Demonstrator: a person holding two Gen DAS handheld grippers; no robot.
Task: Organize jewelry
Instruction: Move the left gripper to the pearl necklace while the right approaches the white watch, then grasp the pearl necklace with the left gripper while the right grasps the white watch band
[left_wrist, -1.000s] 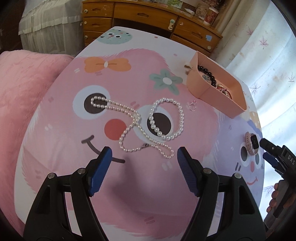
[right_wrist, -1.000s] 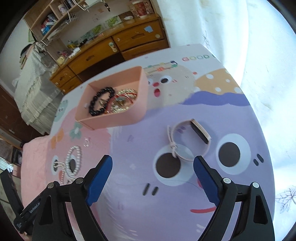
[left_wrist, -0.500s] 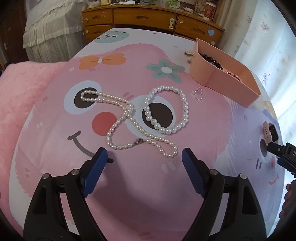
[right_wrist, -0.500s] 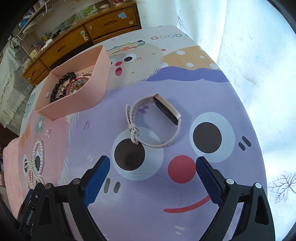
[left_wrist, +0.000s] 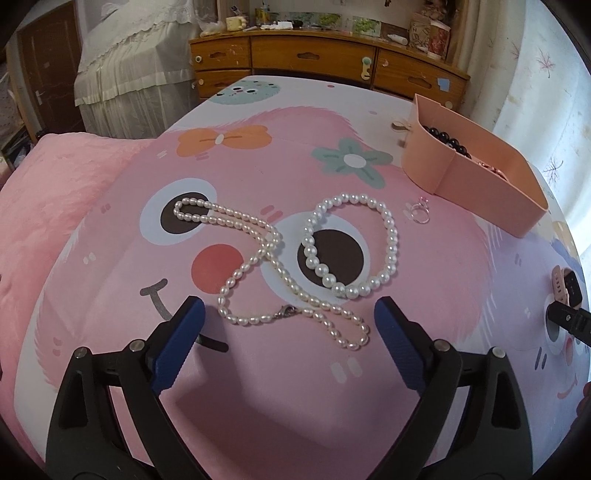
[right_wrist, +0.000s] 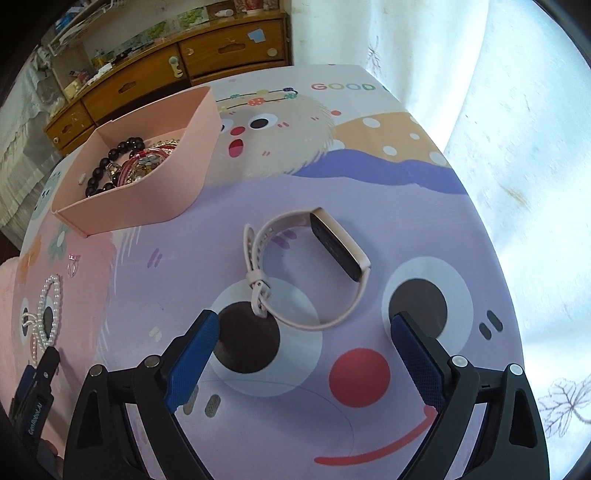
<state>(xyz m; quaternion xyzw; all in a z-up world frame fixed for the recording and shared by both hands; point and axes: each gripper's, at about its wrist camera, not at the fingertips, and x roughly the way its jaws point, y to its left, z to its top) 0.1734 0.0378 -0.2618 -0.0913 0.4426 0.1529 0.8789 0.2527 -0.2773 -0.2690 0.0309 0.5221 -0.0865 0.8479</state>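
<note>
My left gripper is open and empty, low over the cartoon cloth, its fingers either side of the near end of a long pearl necklace. A thicker pearl bracelet lies just beyond, and a small ring further right. A pink tray holds black beads and other jewelry. My right gripper is open and empty, just short of a pink smart-band watch. The tray lies to its far left.
A wooden dresser with clutter on top stands behind the table. A pink plush cushion lies at the left edge. A white curtain hangs to the right. The left gripper's body shows at the right view's lower left.
Both grippers have moved lower and closer to the table. The left has closed in on the pearl necklace, the right on the watch. Nothing has been taken hold of.
</note>
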